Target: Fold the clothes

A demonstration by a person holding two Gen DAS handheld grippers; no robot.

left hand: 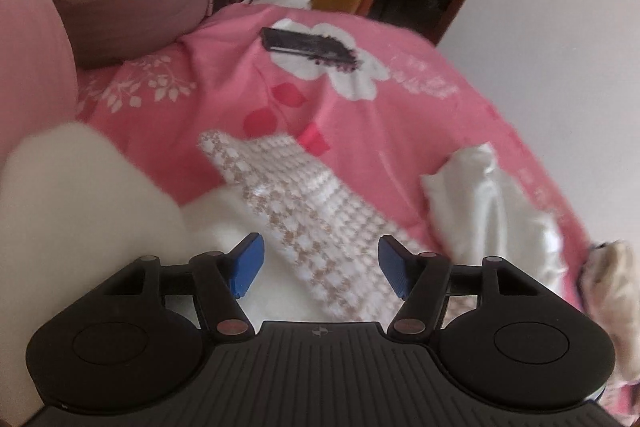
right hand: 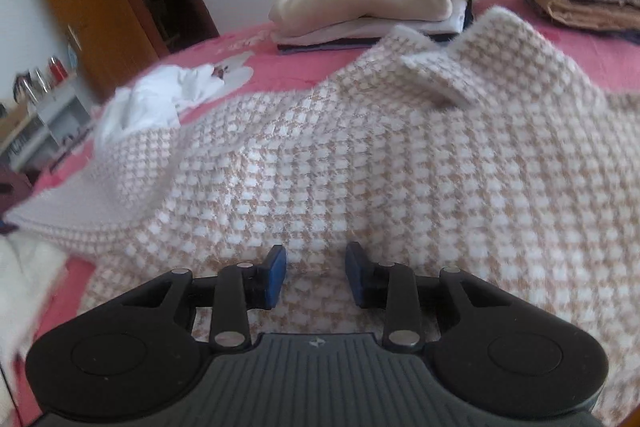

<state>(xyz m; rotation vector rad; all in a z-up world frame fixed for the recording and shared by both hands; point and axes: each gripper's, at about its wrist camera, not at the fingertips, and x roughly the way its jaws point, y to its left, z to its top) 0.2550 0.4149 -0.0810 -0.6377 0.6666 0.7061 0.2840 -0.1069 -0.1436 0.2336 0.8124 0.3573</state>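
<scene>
Legible text: none. Pink bedspread (left hand: 400, 115): pale printed characters near its far edge, too blurred to read. Left gripper (left hand: 319, 265) housing: small round emblem, no lettering. Right gripper (right hand: 316, 277) housing: small emblem, no lettering. No labels, brands or numbers can be made out elsewhere.

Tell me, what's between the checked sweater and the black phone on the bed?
Only bare pink bedspread with printed flowers lies between the checked sweater and the black phone, seen in the left wrist view.
</scene>
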